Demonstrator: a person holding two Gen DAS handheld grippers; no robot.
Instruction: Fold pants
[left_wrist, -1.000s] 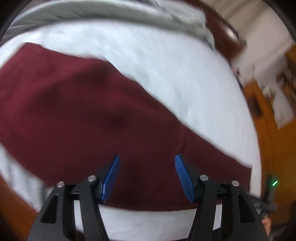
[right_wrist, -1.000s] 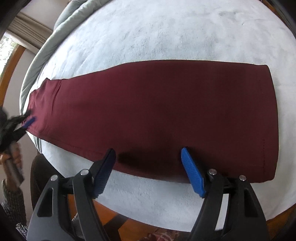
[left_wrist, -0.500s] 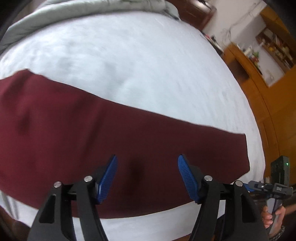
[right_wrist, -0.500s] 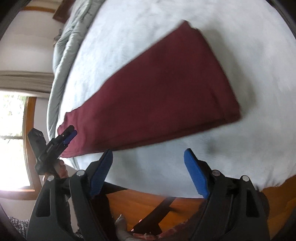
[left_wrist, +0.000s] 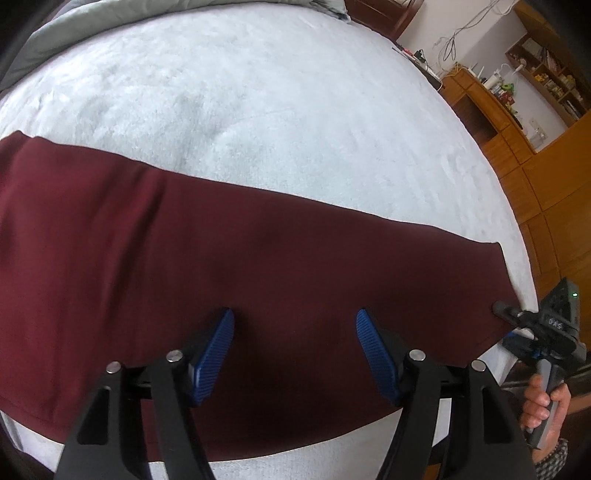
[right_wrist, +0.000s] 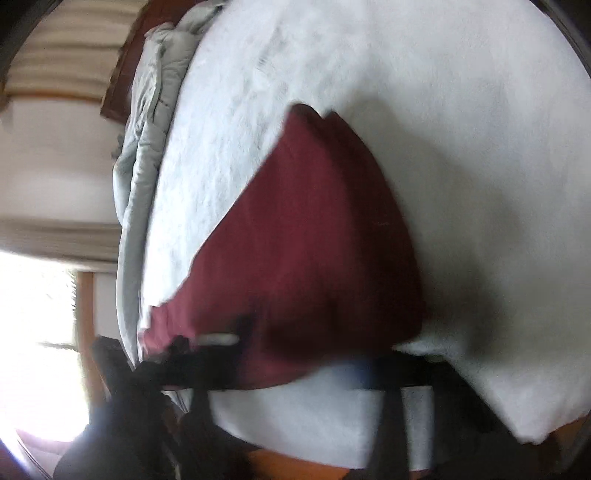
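One pair of dark red pants (left_wrist: 229, 266) lies flat along the near edge of the white bed (left_wrist: 280, 110), with much free bed behind it. The left gripper (left_wrist: 295, 332) hovers over the pants, its fingers apart. The right gripper (left_wrist: 517, 321) is at the pants' end; its state I cannot tell

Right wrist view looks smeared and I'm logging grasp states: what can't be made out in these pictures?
- Right hand-held gripper: right wrist view, motion blur; open or shut unclear.
- Pants: left wrist view, waist end cut off by left edge.
- Shelf items: left wrist view, too small.
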